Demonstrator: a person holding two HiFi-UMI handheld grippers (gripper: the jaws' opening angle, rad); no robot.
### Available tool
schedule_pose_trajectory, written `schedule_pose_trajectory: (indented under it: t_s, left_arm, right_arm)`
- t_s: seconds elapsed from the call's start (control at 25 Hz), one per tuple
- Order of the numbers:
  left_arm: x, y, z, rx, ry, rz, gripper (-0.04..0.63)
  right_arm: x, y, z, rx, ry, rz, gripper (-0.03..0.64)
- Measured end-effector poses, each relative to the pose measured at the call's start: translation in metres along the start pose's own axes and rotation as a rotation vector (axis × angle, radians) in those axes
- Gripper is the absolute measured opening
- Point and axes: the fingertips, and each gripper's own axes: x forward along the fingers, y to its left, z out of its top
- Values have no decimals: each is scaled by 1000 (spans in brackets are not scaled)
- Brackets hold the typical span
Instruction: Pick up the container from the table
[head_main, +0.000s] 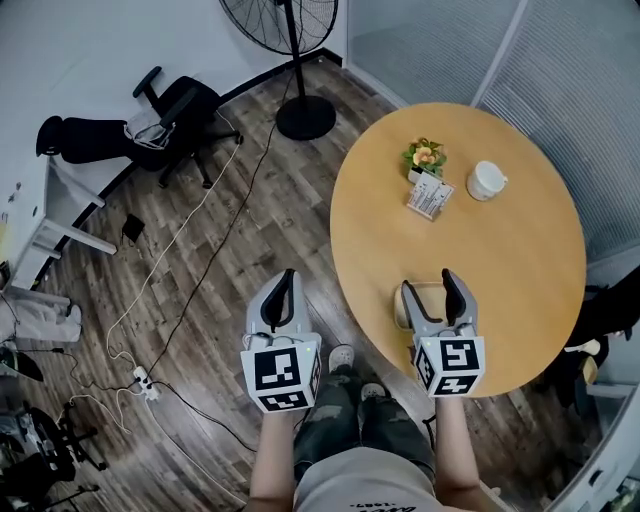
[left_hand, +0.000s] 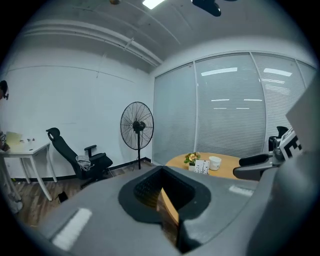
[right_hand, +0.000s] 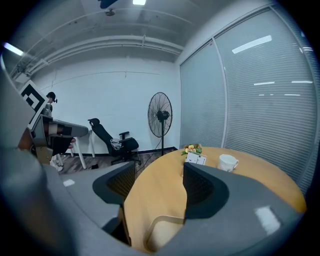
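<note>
A shallow pale container lies at the near edge of the round wooden table. My right gripper stands open just over it, one jaw on each side. In the right gripper view the container's rim shows low between the jaws of the right gripper; its near part is hidden. My left gripper hangs over the floor, left of the table, with its jaw tips together and nothing held. The left gripper looks toward the table's edge.
At the far side of the table stand a small potted plant, a card holder and a white cup. A standing fan, a black office chair and floor cables lie to the left.
</note>
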Motion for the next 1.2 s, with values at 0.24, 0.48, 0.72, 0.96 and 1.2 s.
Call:
schedule_pose_trajectory:
  t_s: [0.24,0.48,0.72,0.96,1.2]
  left_arm:
    - [17,9,-14,0,39,-42,0]
    - [26,11,-30,8,80,-80,0]
    - [33,5,-57,3,138,-97,0]
    - [31,-3,-80,-11,192,-94,0]
    - [30,-10,-103,-26,238,-99,0]
  right_arm:
    - [12,6,-24,9,70,-29,310]
    - [22,10,-52,41,140,-46,310]
    - [30,14,-80,68,196,-38,304]
    - [34,20,-105,88,252,-7,298]
    - [36,22,-131,86,318,-4,278]
